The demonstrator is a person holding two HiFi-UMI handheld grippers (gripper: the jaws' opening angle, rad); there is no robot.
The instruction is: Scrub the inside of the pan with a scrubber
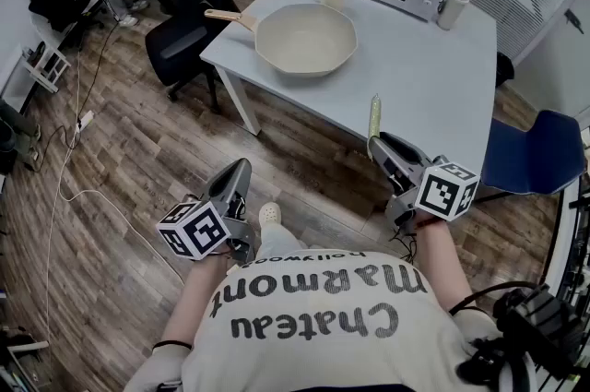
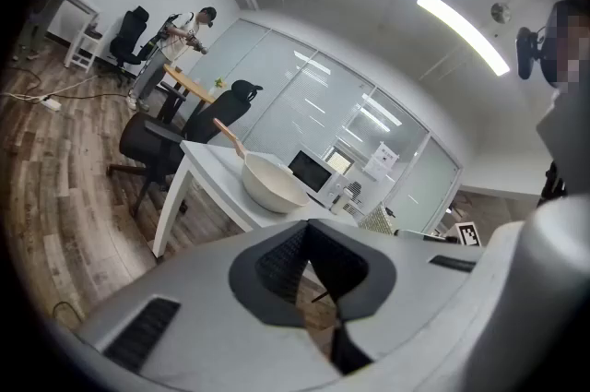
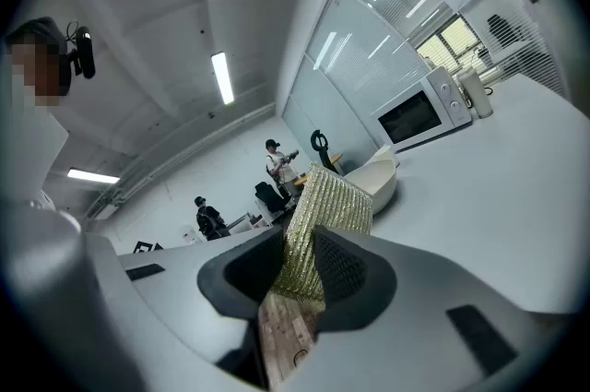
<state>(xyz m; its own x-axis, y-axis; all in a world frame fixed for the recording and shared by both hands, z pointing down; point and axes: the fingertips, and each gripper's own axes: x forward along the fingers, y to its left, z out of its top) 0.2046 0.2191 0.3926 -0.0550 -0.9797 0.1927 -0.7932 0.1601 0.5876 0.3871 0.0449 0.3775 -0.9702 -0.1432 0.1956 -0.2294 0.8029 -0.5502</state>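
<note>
Lower left of the head view: your left gripper [image 1: 241, 171] is hanging over the wood floor, jaws pressed fully together on nothing, probably free for steadying the handle.

Lower right: your right gripper [image 1: 376, 141] is pinching the gold-green woven mesh scrubber [image 1: 374, 115] by its near end, leaving the working end sticking out ahead.

Upper centre: the cream round frying pan with a wooden handle [image 1: 304, 38] is sitting upright on the white table [image 1: 433, 77], well apart from both grippers. Scrubbing is not yet starting.
</note>
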